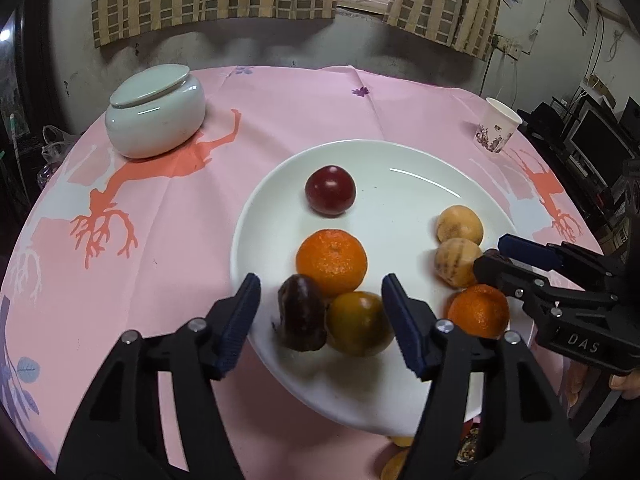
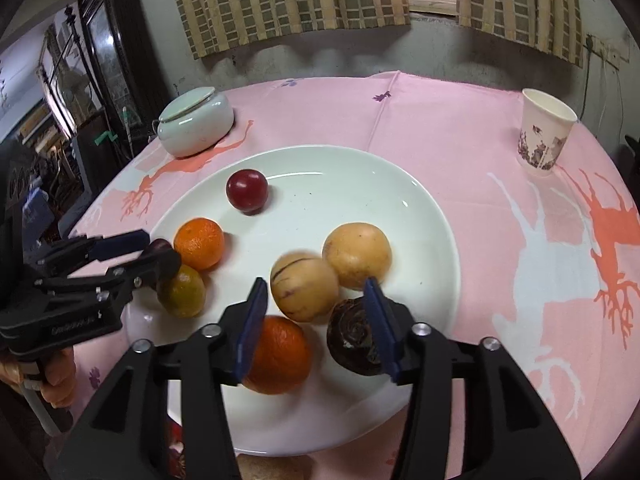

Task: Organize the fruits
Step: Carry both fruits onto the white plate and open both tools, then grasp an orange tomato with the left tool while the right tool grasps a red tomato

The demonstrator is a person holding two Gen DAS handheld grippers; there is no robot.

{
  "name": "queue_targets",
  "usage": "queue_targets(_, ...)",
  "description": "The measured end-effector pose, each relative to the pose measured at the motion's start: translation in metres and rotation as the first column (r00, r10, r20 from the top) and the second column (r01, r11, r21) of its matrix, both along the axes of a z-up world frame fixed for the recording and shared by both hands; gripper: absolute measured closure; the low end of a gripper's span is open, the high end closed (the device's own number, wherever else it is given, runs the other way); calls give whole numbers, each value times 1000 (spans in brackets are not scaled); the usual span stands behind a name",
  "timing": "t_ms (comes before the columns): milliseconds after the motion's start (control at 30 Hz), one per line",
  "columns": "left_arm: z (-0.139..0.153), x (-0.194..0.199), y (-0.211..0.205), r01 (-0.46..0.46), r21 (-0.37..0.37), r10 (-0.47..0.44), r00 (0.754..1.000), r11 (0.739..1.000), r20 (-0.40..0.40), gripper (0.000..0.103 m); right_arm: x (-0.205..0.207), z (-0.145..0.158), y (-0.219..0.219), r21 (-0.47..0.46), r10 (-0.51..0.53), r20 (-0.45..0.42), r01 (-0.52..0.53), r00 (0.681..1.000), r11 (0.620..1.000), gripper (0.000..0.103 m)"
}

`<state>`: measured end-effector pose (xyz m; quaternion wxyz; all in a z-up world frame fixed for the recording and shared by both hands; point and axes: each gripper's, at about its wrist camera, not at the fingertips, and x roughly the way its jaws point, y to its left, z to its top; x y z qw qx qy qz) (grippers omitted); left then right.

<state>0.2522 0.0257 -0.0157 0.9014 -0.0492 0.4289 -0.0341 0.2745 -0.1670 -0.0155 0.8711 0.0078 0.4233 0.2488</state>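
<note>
Currently, both grippers hover released over the round white ceramic plate: left gripper above the dark fruit, right gripper above the striped pale fruit, suggesting both have just delivered.

The letters "DAS" stand in white on the black body of the right gripper, just behind its claw, as the left wrist view shows it. On the black body of the left gripper, again just behind its claw, the right wrist view shows a line of small pale print, too blurred to read. The paper cup, well beyond the claws, bears only a picture.
</note>
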Motion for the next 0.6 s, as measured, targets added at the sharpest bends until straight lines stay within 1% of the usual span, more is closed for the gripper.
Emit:
queue_targets(67,5,-7,0,3,8,-3,1000,1000,13,37,-6,4,-3,0,1,9,-1,1000,1000,48)
queue_targets(133,10,-16,-1,6,31,-7,1000,1000,29,37,-13,9,-7,3,6,13,-6,1000,1000,48)
queue_targets(200,15,-26,-1,8,48,-10,999,999,41,33,-24,13,-11,2,16,14,-16,1000,1000,47)
queue_targets(300,23,-41,0,7,50,-10,998,999,54,31,-41,18,-21,12,28,29,-28,999,1000,41)
queue_targets(400,28,-56,-1,11,55,-14,998,998,57,27,-59,21,-33,16,24,33,-24,999,1000,41)
queue_targets(467,30,-69,-3,15,65,-19,998,998,62,27,-72,21,-41,18,21,26,-21,999,1000,41)
queue_targets(600,28,-96,-8,46,74,-51,996,996,67,23,-100,21,-54,5,13,24,-13,1000,1000,40)
